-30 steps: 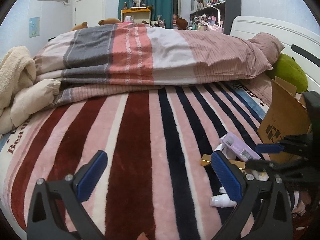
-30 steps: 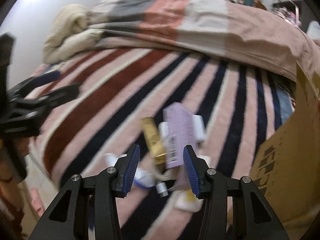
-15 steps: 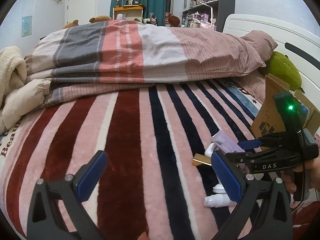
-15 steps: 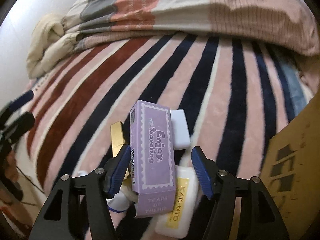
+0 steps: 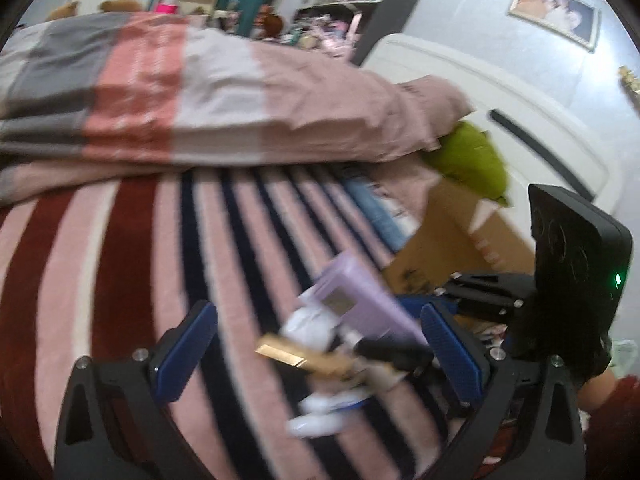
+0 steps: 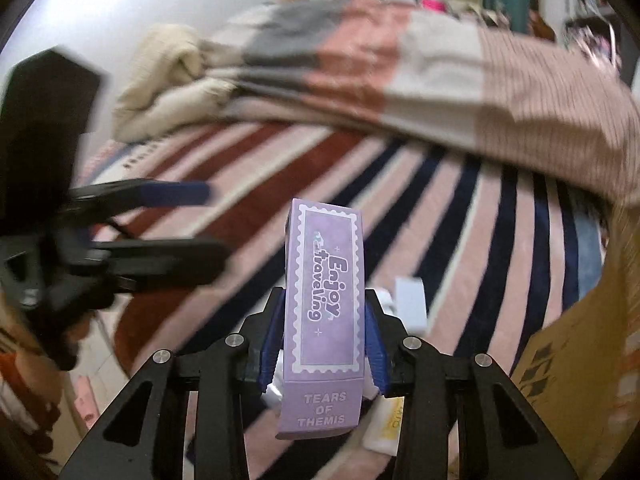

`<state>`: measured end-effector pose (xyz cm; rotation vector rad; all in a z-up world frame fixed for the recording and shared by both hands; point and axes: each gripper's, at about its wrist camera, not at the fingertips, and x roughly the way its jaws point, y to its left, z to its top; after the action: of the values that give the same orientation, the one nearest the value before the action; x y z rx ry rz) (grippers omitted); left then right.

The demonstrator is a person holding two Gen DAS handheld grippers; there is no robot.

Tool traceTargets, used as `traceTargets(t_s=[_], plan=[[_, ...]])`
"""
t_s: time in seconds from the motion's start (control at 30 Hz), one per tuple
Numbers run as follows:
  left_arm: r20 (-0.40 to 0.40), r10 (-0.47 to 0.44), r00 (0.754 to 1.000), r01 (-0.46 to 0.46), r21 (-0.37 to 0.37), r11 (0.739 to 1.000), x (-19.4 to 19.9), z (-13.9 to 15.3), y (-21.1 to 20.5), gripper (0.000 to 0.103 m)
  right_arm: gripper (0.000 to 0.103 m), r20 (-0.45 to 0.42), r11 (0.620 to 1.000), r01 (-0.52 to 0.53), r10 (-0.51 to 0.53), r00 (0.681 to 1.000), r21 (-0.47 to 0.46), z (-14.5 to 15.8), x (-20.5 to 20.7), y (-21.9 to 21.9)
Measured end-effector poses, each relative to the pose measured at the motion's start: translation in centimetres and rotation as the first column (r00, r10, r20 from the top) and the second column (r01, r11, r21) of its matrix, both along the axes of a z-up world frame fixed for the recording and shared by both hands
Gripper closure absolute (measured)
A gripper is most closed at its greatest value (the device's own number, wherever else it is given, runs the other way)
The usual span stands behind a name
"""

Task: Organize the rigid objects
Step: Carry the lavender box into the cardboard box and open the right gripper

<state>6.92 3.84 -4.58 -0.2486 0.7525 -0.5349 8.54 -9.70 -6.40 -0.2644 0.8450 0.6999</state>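
A purple carton [image 6: 324, 304] printed "Enjoy traveling" stands tilted up off the bed between my right gripper's [image 6: 324, 320] blue pads, whose jaws are closing and press its two sides. The left wrist view shows the same carton [image 5: 360, 300] raised above a blurred pile: a gold box [image 5: 296, 356] and white bottles [image 5: 320, 420]. My left gripper [image 5: 318, 346] hangs wide over that pile, its jaws closing slightly, with nothing touching the pads. A white box [image 6: 410, 304] and a yellow-labelled white pack [image 6: 386, 424] lie under the carton.
An open cardboard box [image 5: 460, 240] stands on the striped blanket [image 5: 120, 260] at the right, near the white headboard [image 5: 520, 92] and a green plush [image 5: 468, 160]. A folded quilt [image 5: 200, 100] is heaped across the back. Cream blankets [image 6: 168, 80] lie far left.
My right gripper has shut on the purple carton and lifted it off the pile. The left gripper has swung right toward the pile and the cardboard box.
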Motion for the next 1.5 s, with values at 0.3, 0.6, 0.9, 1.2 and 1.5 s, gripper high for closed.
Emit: traceTargets(t_s=[0.3, 0.6, 0.9, 1.2, 1.5], plan=[[0.061, -0.192, 0.980, 0.194, -0.035, 0.980, 3.1, 7.1, -6.4, 0.054, 0.070, 0.129, 1.000, 0.026, -0.027, 0.991, 0.004, 7.4, -0.4, -2.7], [-0.002, -0.350, 0.937, 0.350, -0.003, 0.937, 7.6, 8.8, -16.4, 0.056, 0.070, 0.116, 0.978, 0.210, -0.209, 0.971, 0.003, 9.7, 1.7, -11.7], [-0.180, -0.383, 0.906, 0.405, 0.106, 0.908, 10.0, 5.8, -23.6, 0.029, 0.067, -0.039, 0.930, 0.353, -0.359, 0.933, -0.105, 7.1, 3.7, -18.0], [-0.081, -0.281, 0.956, 0.291, 0.160, 0.943, 7.6, 7.7, -19.2, 0.023, 0.044, -0.011, 0.938, 0.330, -0.333, 0.943, -0.105, 7.3, 2.9, -16.5], [-0.004, -0.072, 0.997, 0.071, 0.212, 0.975, 4.0, 7.2, -8.7, 0.022, 0.044, 0.007, 0.996, 0.081, -0.082, 0.997, 0.043, 8.2, -1.6, -8.1]])
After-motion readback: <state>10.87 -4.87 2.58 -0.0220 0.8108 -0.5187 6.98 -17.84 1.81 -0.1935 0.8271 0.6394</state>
